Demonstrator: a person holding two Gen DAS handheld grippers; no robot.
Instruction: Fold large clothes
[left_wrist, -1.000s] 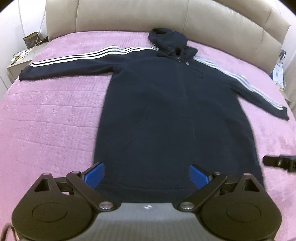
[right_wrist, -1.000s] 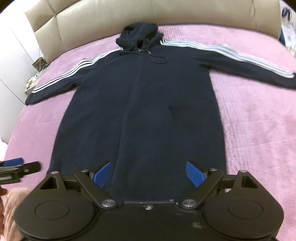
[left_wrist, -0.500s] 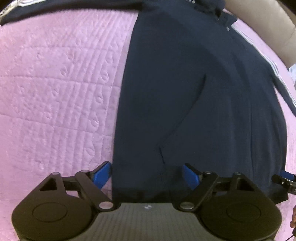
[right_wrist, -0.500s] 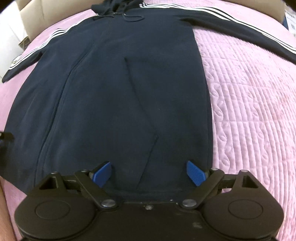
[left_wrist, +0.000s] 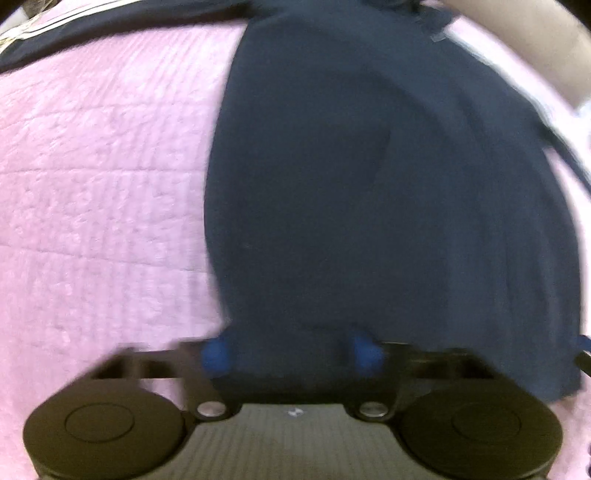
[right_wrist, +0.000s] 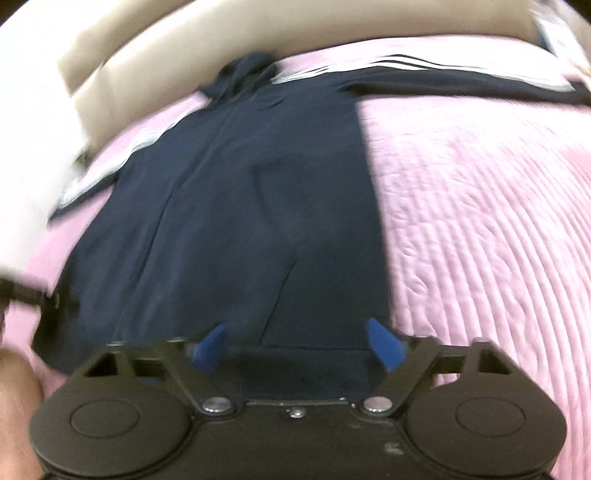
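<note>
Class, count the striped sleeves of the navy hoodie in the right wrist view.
2: a sleeve at the upper left and a sleeve at the upper right, both spread on the bed.

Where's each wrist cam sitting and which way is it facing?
Left wrist: on the left tool, pointing steeply down at the hoodie hem; its own fingers show.
Right wrist: on the right tool, looking up the hoodie toward the headboard; its own fingers show, plus the person's skin lower left.
Shared: hoodie, pink bedspread. Both tools' jaws have just been closing, hem between them.
</note>
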